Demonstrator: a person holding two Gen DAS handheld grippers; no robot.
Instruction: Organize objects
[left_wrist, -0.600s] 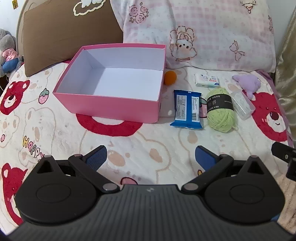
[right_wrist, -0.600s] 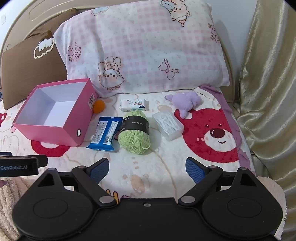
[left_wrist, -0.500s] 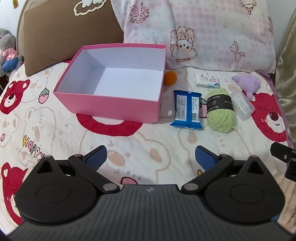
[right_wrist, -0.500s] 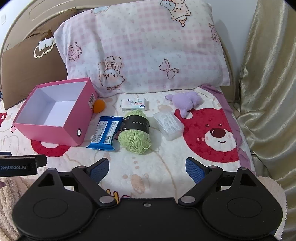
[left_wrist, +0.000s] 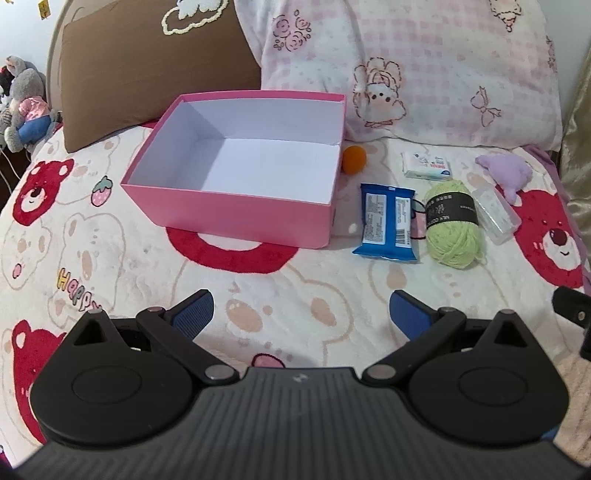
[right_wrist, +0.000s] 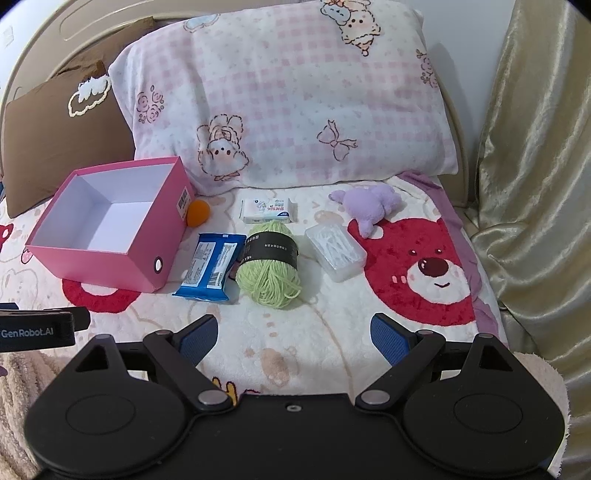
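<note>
An empty pink box with a white inside sits on the bear-print blanket. To its right lie an orange ball, a blue snack packet, a green yarn ball, a white tissue pack, a clear plastic case and a purple plush. My left gripper is open over bare blanket, short of the box. My right gripper is open too, just short of the yarn.
A brown cushion and a pink checked pillow lean at the head of the bed. A gold curtain hangs on the right. Stuffed toys sit beyond the left bed edge. Open blanket lies in front of both grippers.
</note>
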